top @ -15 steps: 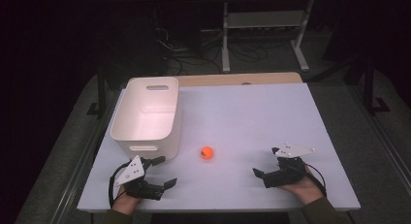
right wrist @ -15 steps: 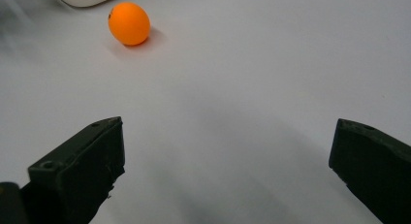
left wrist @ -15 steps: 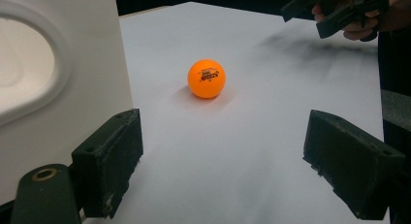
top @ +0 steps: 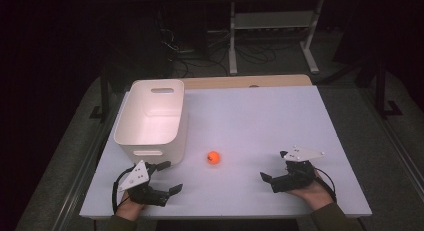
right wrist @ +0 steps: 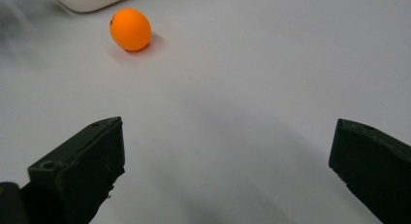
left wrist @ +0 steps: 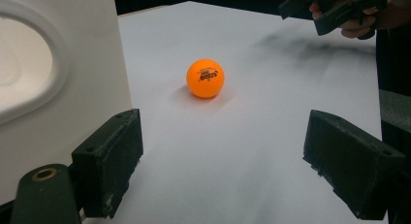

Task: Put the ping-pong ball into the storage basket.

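An orange ping-pong ball [top: 214, 157] lies on the white table [top: 260, 116], just right of a white plastic bin [top: 150, 116]. My left gripper [top: 171, 176] rests near the front edge, below the bin, open and empty. In the left gripper view the ball [left wrist: 205, 78] sits ahead of the wide-apart jaws of my left gripper [left wrist: 223, 151], beside the bin wall [left wrist: 63, 88]. My right gripper [top: 273, 165] lies at the front right, open, pointing left toward the ball. The right gripper view has the ball [right wrist: 130, 29] far ahead at upper left of my right gripper [right wrist: 228, 151].
The bin is empty and has a handle slot in its near wall. A wooden strip [top: 245, 82] runs along the table's far edge. Beyond it stand a metal rack [top: 270, 26] and cables on a dark floor. The right hand and its gripper [left wrist: 334, 10] show at top right of the left gripper view.
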`<state>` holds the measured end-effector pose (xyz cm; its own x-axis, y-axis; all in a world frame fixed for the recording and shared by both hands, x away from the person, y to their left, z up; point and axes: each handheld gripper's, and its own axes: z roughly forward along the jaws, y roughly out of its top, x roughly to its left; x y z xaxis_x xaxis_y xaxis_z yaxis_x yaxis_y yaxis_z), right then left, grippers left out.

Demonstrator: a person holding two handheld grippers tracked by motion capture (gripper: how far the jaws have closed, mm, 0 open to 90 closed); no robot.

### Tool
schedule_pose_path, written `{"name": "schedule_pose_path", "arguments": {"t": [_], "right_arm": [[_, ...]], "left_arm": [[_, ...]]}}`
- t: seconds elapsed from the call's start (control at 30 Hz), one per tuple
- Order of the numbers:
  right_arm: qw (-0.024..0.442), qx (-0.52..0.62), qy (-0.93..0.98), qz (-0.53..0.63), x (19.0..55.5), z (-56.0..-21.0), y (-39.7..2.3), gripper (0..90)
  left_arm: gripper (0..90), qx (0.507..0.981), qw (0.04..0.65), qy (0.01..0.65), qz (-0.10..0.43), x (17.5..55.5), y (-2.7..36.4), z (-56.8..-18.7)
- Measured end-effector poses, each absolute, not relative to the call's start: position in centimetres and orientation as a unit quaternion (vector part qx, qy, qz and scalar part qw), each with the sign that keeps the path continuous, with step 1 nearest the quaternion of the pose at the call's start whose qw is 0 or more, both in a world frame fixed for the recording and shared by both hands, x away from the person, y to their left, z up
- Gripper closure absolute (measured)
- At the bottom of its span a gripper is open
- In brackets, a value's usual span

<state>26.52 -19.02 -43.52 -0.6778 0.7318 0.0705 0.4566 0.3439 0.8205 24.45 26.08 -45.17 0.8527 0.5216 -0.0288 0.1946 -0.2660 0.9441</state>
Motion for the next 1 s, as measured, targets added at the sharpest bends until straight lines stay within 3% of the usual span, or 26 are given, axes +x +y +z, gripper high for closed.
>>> {"name": "schedule_pose_path", "arguments": {"t": [1.0], "right_arm": [[0.152, 0.35, 0.811, 0.443, 27.4, -42.7, -17.7, 0.0]], "left_arm": [[14.0, 0.779, 0.565, 0.228, 0.148, 24.4, 26.1, -45.2]]}}
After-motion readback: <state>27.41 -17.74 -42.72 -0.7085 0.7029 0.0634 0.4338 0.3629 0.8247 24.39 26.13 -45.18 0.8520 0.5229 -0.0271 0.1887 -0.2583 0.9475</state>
